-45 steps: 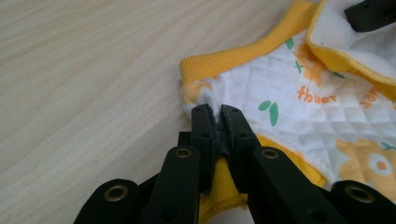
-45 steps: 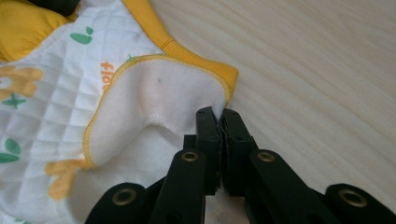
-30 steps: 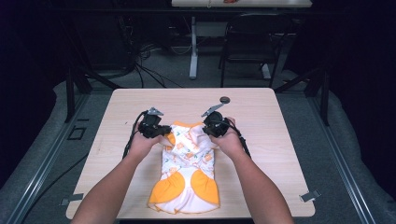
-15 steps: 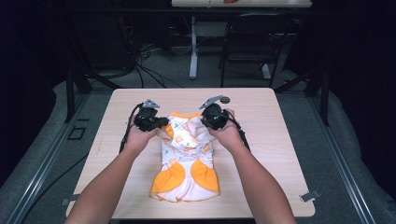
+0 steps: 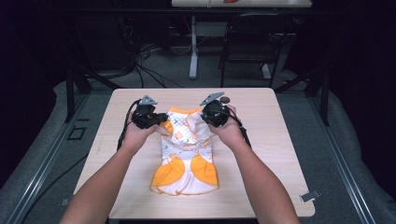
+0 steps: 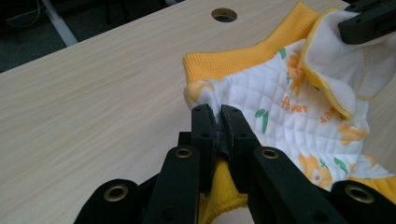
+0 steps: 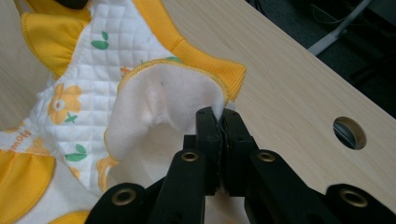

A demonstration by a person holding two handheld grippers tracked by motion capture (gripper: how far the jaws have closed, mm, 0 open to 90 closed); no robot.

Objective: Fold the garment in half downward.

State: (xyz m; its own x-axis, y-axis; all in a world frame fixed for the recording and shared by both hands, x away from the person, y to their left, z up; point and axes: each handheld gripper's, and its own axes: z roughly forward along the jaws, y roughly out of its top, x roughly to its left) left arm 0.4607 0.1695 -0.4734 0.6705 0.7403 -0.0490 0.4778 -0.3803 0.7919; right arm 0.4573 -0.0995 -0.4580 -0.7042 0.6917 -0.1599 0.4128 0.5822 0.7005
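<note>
**Garment held at both far corners, long axis running toward the near edge**

A small quilted garment [image 5: 186, 151], white with orange trim and flower print, is laid on the bench [image 5: 271, 154], roughly at its middle. Its long axis runs from the far edge toward the near edge, with the orange ribbed band [image 6: 243, 63] at the far end and the orange ruffled hem [image 5: 184, 175] at the near end.

The left tongs [image 5: 161, 119] are clenched on the far-left corner of the garment; in the left gripper view the jaws are seen pressed together on a pinch of quilted fabric just below the ribbed band. The right tongs [image 5: 204, 117] are clenched on the far-right corner; in the right gripper view the jaws are closed on a lifted flap whose plain white lining [image 7: 159, 102] is turned outward. Both corners are raised slightly off the bench, while the rest of the cloth is left lying flat.

The garment therefore lies on the near side of both tongs, hanging back toward the person, and each tongs is set at its own side of the far end, neither nearer than the other. A fold, if it is intended, is judged to turn on this: the held end would have to be carried along the long axis toward the near edge. A cable hole [image 7: 349, 133] is seen in the bench beyond the right tongs, well apart from the cloth.
</note>
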